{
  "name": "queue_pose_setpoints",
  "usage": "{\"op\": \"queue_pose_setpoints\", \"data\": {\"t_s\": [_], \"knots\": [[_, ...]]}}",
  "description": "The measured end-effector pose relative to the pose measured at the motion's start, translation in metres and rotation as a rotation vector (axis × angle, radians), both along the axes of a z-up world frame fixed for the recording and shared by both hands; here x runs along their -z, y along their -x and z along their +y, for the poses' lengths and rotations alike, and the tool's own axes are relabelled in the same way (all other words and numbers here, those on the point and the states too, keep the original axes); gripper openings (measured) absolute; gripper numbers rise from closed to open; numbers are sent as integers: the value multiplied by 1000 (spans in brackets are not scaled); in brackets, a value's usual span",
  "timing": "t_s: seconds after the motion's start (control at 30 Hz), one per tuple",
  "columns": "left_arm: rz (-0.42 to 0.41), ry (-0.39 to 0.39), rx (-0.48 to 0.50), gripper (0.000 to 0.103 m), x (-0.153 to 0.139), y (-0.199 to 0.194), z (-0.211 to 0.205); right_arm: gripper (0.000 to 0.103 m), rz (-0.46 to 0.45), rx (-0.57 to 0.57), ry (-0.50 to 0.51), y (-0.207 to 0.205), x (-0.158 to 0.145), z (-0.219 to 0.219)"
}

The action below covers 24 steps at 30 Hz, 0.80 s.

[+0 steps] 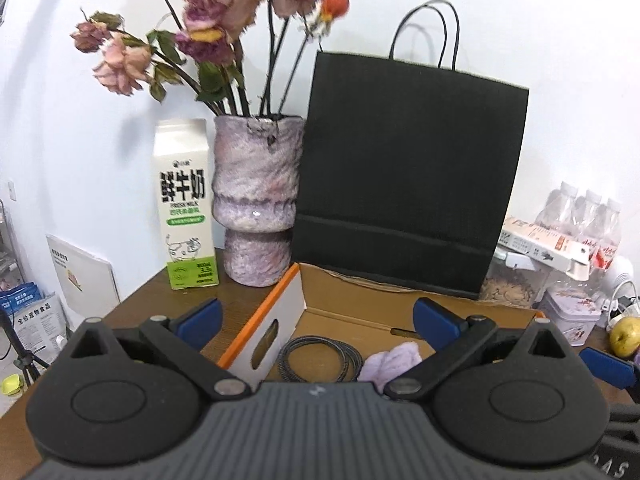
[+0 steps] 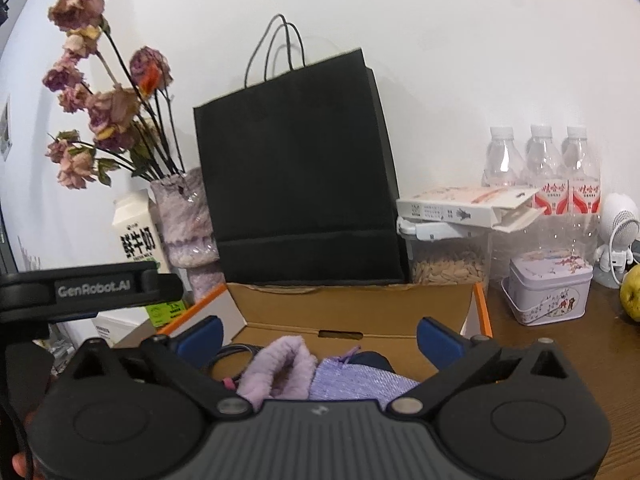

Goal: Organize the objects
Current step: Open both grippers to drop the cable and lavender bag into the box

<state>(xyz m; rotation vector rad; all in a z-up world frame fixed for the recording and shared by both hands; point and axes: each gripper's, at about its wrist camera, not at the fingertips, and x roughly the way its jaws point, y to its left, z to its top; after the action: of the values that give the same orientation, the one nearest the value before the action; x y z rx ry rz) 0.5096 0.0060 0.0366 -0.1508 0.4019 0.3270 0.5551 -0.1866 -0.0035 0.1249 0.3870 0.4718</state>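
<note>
An open cardboard box (image 1: 352,304) with orange-edged flaps sits on the brown table; it also shows in the right wrist view (image 2: 360,308). Inside it lie a coiled grey cable (image 1: 320,358), a fluffy lilac item (image 1: 394,360) (image 2: 280,372) and a lilac knitted pouch (image 2: 356,380). My left gripper (image 1: 316,322) is open and empty above the box's near edge. My right gripper (image 2: 320,338) is open and empty over the box, just above the lilac items.
A black paper bag (image 1: 408,184) (image 2: 300,176) stands behind the box. A milk carton (image 1: 186,204) and a vase of dried roses (image 1: 256,200) stand at the left. Bottles (image 2: 540,176), a seed jar (image 2: 448,260), a tin (image 2: 548,292) and a pear (image 2: 632,292) are at the right.
</note>
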Motion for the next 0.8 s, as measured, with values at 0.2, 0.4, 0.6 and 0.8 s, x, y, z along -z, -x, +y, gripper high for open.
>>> {"op": "queue_pose_setpoints", "data": {"t_s": [0.2,0.4,0.6,0.8], "knots": [[-22,19,9,103,-12,31,7,103,-3,-6,33,18,-20,0],[-30,30,26,103,-23,64,12,103,-54,-12,38,43,-40,-5],[-33,45,56,103,-29,99,14,103,-98,-11,35,72,-54,-14],[-35,18,79,103,-27,136,11,103,-163,-11,49,114,-64,-22]]}}
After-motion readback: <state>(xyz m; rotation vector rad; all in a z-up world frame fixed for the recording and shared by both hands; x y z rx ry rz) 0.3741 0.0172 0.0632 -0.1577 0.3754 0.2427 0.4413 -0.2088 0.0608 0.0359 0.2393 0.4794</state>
